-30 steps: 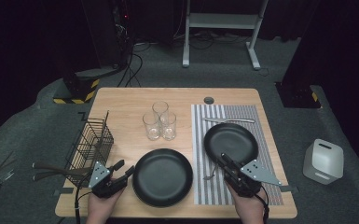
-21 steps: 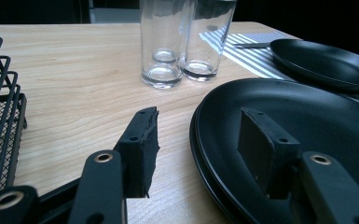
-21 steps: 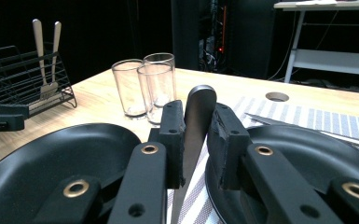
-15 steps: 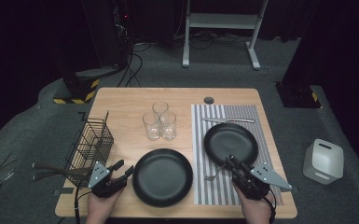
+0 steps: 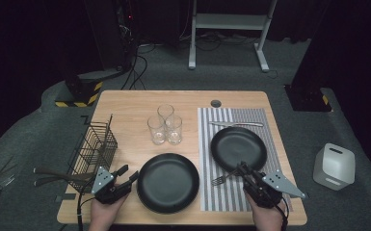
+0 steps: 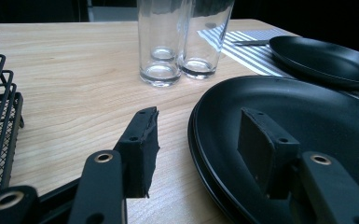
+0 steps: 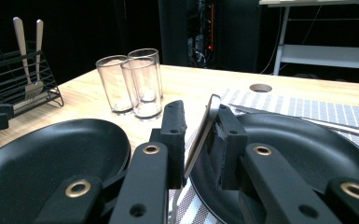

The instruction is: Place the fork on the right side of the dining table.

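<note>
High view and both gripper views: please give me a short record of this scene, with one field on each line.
surface: wooden table with striped mat
right hand-held gripper: shut on fork, fork tilted over the mat
left hand-held gripper: open, holds nothing, beside near plate
far plate: on the mat
knife: on the mat behind far plate
glasses: three, upright, close together
rack: wire, at table's left edge

Three glasses point(image 5: 165, 126) cluster mid-table, a wire rack point(image 5: 92, 150) at its left edge, perhaps holding cutlery.
</note>
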The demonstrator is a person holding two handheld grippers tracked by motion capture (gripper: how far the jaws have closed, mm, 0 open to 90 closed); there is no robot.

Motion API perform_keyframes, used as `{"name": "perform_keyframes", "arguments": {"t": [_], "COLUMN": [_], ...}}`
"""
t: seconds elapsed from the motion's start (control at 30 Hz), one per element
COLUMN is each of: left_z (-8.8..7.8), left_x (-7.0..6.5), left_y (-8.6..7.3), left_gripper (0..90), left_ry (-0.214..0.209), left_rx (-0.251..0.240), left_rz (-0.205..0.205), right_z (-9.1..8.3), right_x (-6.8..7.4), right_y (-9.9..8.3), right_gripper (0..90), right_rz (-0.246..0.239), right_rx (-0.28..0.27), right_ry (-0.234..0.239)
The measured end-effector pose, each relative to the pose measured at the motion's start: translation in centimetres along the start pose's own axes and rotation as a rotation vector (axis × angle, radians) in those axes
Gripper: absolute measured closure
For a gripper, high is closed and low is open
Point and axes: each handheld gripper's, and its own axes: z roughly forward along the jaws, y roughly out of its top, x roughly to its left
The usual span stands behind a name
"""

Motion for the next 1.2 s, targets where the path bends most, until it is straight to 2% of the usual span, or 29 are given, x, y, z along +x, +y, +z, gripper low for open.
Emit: {"name": "perform_keyframes", "arguments": {"t": [0.6,1.2], "left_z": [0.0,0.0], "left_x": [0.0,0.0], "left_y": [0.0,0.0], "left_gripper": [48.0,48.0], "left_ry": [0.003,0.002], "left_rx": [0.001,0.000], "left_rz": [0.008,0.002], "right_z": [-0.2,-0.5], "right_x": [-0.2,-1.5], "right_y": [-0.3,-0.8], "right_gripper": [76.6,75.0], "right_rz": [-0.018,-0.006], "right_rx": [0.017,0.036], "right_ry": [-0.068,-0.138]}}
